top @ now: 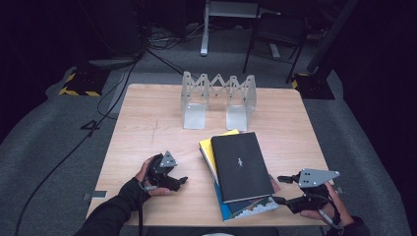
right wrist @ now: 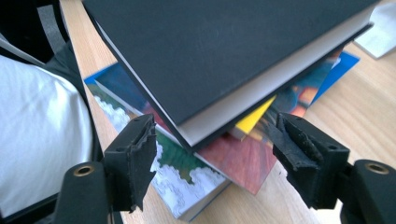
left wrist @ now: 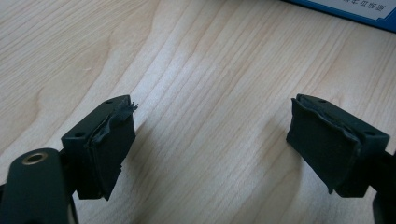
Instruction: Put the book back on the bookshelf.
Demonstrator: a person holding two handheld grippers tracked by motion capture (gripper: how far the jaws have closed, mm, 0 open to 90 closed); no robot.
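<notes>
A stack of books lies at the front right of the wooden table [top: 147, 123]. A black book [top: 241, 164] is on top, a yellow one [top: 209, 147] under it, and a blue-edged picture book [top: 248, 209] at the bottom. My right gripper [top: 278, 189] is open at the stack's near right corner. In the right gripper view its jaws [right wrist: 215, 140] stand either side of the black book's [right wrist: 224, 42] corner without touching it; yellow [right wrist: 252, 119], red-brown [right wrist: 238, 161] and cloud-patterned [right wrist: 187, 186] covers show below. My left gripper [top: 181, 182] rests left of the stack, open [left wrist: 210, 140] over bare wood.
An expanding clear book rack [top: 219, 96] stands at the back middle of the table. A blue book edge [left wrist: 355, 11] is just ahead of the left gripper. A dark chair [top: 275, 34] and cables sit on the floor beyond the table.
</notes>
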